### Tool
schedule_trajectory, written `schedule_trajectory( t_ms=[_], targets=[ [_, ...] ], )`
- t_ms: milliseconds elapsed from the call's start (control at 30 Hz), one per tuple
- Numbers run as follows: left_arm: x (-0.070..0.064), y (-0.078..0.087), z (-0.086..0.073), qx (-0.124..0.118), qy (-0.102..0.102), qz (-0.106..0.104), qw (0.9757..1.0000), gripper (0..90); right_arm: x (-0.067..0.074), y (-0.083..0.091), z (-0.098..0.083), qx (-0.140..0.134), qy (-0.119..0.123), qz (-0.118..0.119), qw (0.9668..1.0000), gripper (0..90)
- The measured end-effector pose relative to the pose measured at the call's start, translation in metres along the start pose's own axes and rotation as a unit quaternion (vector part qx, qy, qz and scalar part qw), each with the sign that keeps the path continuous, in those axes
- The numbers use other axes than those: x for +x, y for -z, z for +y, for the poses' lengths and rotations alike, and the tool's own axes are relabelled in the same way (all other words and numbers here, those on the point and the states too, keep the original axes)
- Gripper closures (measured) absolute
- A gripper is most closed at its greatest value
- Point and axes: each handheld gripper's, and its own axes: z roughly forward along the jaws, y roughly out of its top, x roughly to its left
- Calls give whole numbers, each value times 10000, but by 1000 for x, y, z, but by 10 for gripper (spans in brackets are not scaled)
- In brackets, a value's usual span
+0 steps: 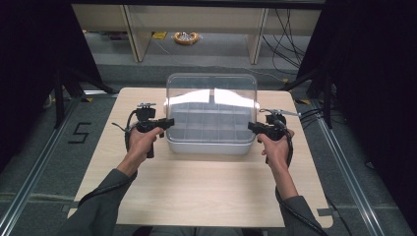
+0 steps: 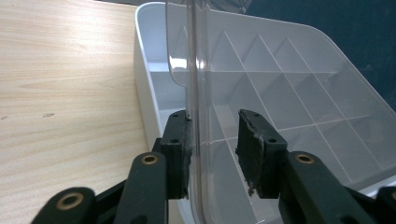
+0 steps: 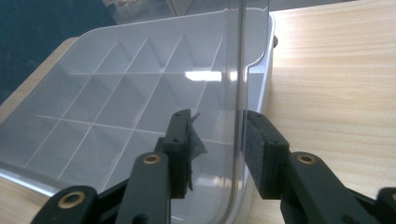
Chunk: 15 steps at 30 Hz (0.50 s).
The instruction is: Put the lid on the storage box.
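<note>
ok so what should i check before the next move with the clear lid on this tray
1. Left gripper straddles the clear lid side wall: ok.
2. Left gripper clamped on that wall: not ok; one pad stands clear of it, jaws open.
3. Right gripper straddles the opposite wall: ok.
4. Right gripper clamped: not ok; a gap shows at one pad.
5. Lid seated evenly on the white tray: cannot tell.
6. Tray compartments empty and tray fully on the table: ok.
</note>
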Motion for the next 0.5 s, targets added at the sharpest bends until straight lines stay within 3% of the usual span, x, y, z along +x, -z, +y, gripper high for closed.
schedule_trajectory(
  t_ms=[33,67,100,133,200,233,267,333,367,400,433,467,500],
  targets=[
    [-1,1,1,-33,69,-23,10000,635,-1,1,1,-19,33,-21,10000,646],
    [0,2,2,-22,54,-54,10000,635,1,3,2,11,-133,5,9999,646],
    [0,4,3,-34,60,-72,10000,636,1,4,3,-19,-140,66,9999,646],
    [-1,5,4,-81,83,-69,9999,635,0,4,5,-86,61,31,9999,647],
    [-1,5,4,-88,28,-7,10000,635,3,7,5,-43,23,35,10000,649],
    [-1,4,4,-28,-49,12,10000,636,1,6,4,-43,182,28,9998,651],
    [-1,3,3,-16,-56,44,10000,638,4,5,3,8,70,-18,10000,652],
    [-1,1,1,13,-38,78,10000,637,0,0,2,-1,170,-14,9999,651],
    [0,0,1,26,-26,84,10000,636,-1,-1,1,28,132,-25,9999,650],
    [0,-2,1,14,27,62,10000,634,2,-2,-1,91,-103,-26,9999,648],
    [1,-2,1,61,45,67,9999,632,1,-3,-1,35,-66,-38,10000,648],
    [2,-3,2,70,91,51,9999,630,2,-2,-1,112,-202,6,9997,647],
    [2,-4,2,105,101,59,9999,626,-3,-4,0,51,48,-15,10000,646]
  ],
)
